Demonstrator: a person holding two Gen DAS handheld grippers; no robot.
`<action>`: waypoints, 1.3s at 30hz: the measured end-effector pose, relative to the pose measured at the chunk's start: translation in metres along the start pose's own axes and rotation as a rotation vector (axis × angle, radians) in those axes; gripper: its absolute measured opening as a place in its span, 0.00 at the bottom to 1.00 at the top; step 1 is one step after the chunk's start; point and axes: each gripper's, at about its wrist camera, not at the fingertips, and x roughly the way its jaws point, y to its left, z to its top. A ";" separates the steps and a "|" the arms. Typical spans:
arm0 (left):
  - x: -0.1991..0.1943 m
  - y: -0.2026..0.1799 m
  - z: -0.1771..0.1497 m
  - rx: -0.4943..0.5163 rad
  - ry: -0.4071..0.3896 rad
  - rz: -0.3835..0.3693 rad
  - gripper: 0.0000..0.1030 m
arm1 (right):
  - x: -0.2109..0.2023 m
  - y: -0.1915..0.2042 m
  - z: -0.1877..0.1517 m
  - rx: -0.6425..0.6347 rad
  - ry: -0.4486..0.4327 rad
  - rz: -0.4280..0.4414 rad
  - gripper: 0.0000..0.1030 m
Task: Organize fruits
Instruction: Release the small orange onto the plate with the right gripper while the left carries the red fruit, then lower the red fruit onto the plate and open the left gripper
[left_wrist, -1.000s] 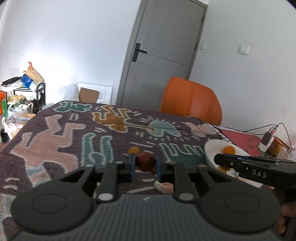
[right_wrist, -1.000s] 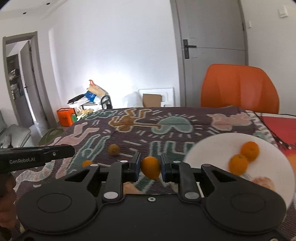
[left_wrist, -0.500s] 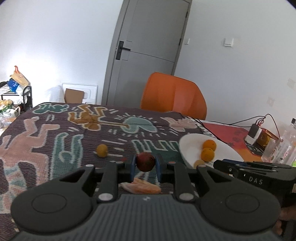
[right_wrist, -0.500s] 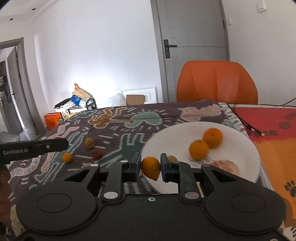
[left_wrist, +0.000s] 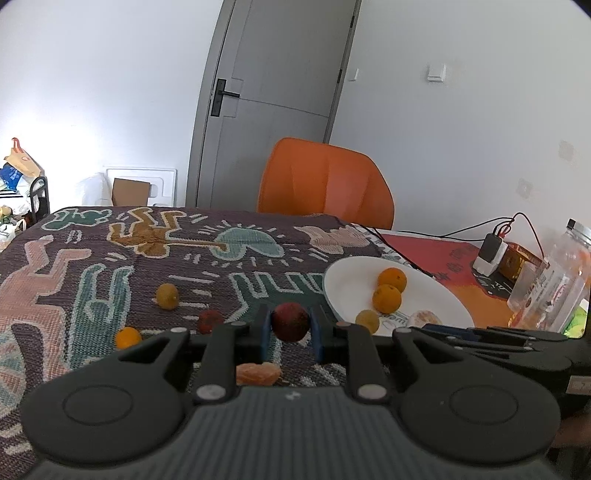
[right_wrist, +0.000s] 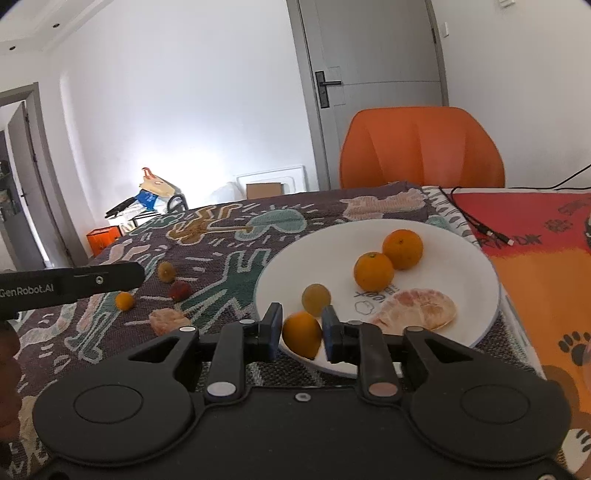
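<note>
While the left hand-held gripper (left_wrist: 290, 332) clamps a round dark-red fruit (left_wrist: 290, 321), the right hand-held gripper (right_wrist: 301, 332) is opening, a small orange citrus fruit (right_wrist: 302, 334) loose between its jaws over the round white plate (right_wrist: 476, 273).

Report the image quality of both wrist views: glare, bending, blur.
Left wrist view: fisheye bends the door frame; glare whitens the wall at left; the red fruit in the left claw is sharp. Right wrist view: same glare above the clutter; dark lens corners; the small yellowish fruit on the white plate looks slightly soft.
</note>
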 end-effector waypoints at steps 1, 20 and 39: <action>0.000 -0.001 0.000 0.002 0.001 -0.002 0.20 | -0.001 0.001 0.000 -0.007 -0.006 0.001 0.31; 0.026 -0.048 0.001 0.071 0.036 -0.092 0.20 | -0.036 -0.039 -0.010 0.078 -0.056 -0.076 0.36; 0.055 -0.102 0.000 0.141 0.075 -0.178 0.20 | -0.050 -0.059 -0.011 0.130 -0.086 -0.088 0.39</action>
